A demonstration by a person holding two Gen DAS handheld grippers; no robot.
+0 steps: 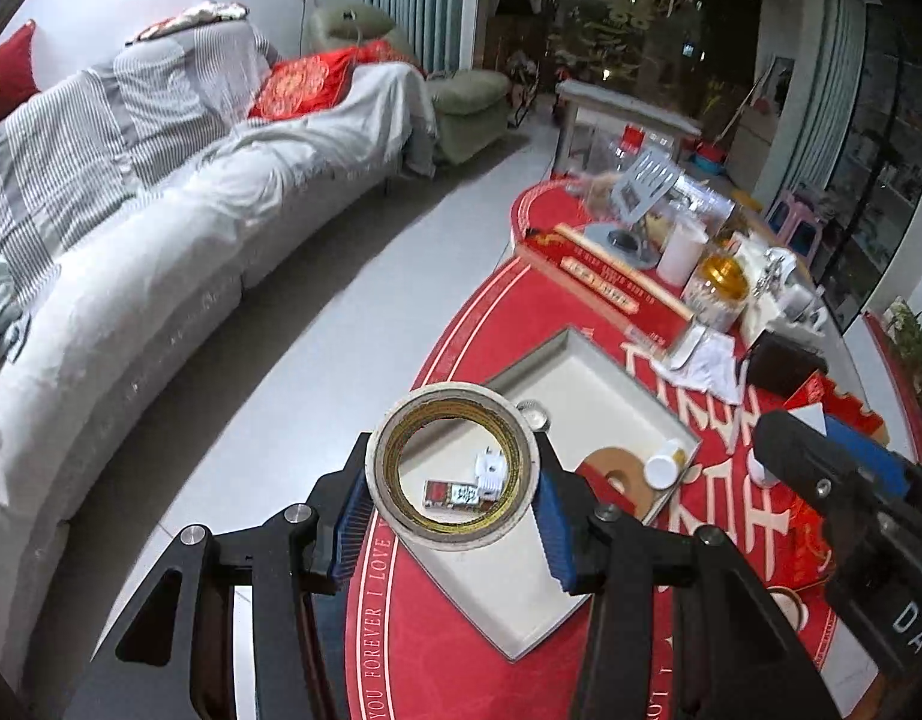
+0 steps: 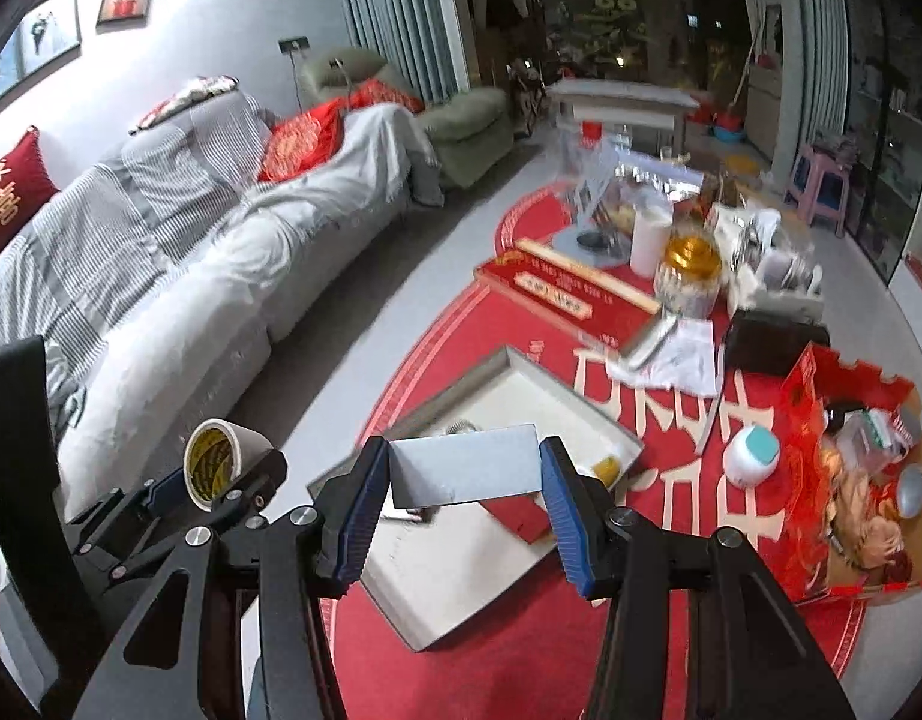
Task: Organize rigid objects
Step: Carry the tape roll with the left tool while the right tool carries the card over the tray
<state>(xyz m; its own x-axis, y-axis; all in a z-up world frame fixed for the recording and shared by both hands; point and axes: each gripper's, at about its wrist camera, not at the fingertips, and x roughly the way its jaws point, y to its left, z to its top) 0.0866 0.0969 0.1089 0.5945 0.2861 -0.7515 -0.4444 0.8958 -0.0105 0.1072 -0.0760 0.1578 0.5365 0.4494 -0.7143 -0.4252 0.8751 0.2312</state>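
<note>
Tape roll (image 1: 453, 465) in left tongs (image 1: 449, 510), clamped.

A home living room: covered sofa (image 1: 161, 228), armchair (image 1: 455, 102), framed photos (image 2: 123, 2)

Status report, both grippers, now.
Left gripper shut on tape roll. Right gripper shut on grey card. Both above white tray. Nothing blocking.

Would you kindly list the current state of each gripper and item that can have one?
left gripper: shut on tape roll, held over the tray.
right gripper: shut on grey flat box.
white tray: open, partly filled.
red carton: open, holding items.
small white bottle: capped, inside tray.
</note>
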